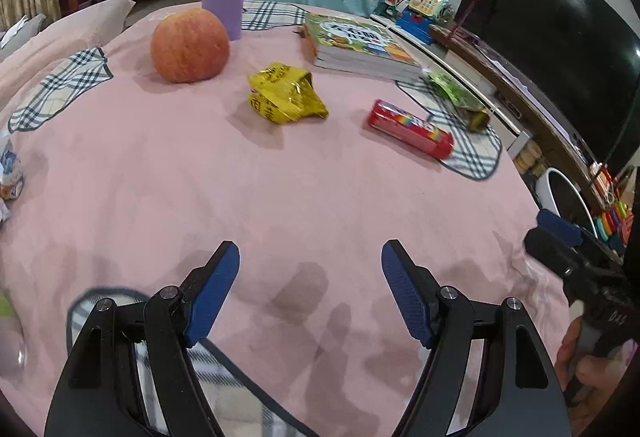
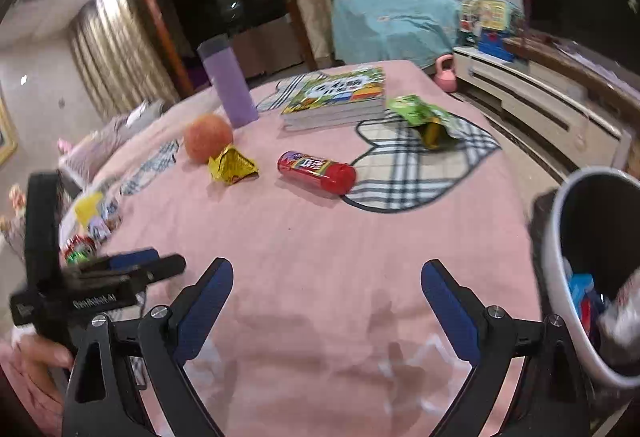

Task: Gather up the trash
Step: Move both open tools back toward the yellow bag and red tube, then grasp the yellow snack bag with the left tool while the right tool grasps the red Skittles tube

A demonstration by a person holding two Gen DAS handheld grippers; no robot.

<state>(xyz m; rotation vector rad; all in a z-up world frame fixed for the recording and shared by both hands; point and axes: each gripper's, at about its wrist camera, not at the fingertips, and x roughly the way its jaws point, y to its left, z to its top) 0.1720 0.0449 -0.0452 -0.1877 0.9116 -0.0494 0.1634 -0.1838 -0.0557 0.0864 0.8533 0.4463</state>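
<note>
Red tube (image 1: 410, 130) lying flat, cap toward plaid patch (image 1: 472, 141), both claws spread empty

A crumpled yellow foil wrapper (image 1: 286, 93) lies torn open on the pink tabletop (image 1: 280, 197), just beside a red-orange apple (image 1: 190, 45), the landmark here. Farther from the apple, past the wrapper, a red cylindrical candy tube (image 1: 410, 129) rests on its side, one end over a plaid patch. Beyond the tube, well apart from the apple, a green snack packet (image 2: 420, 115) sits crumpled and open. A white trash bin (image 2: 560, 257), already holding litter, stands off the tabletop's edge, farthest from the apple.
</note>
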